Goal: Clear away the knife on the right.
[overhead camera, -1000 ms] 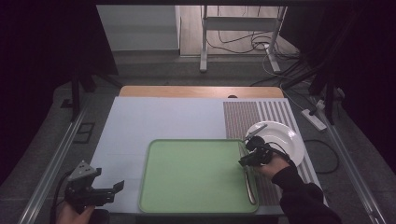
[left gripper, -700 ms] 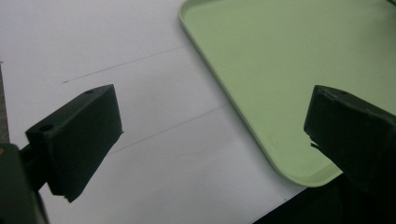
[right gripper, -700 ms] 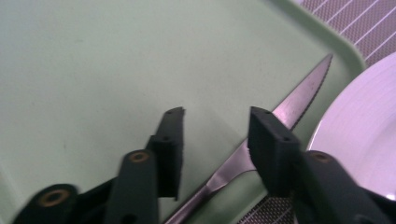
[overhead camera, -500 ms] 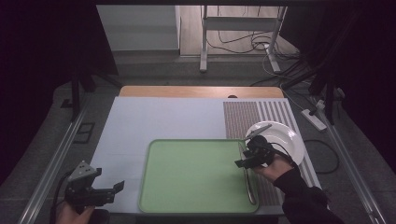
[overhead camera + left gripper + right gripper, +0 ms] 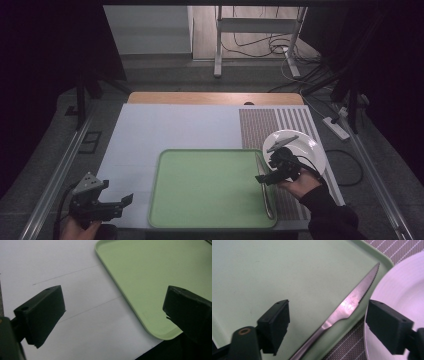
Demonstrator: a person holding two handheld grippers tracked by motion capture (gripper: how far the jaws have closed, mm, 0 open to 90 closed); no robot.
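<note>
Lab test bench: dark curtains [image 5: 45, 75], floor cables [image 5: 260, 50], power strip [image 5: 336, 128], frame rails [image 5: 55, 170].

Both grippers are matte black, each ending in two blocky rectangular jaws with a small round hole near the outer corner. The left gripper [image 5: 117, 202] carries a grey three-cornered plate on top; a black cable trails from the right gripper [image 5: 263, 178]. Behind the right gripper, the forearm wears a dark sleeve [image 5: 330, 215].
</note>
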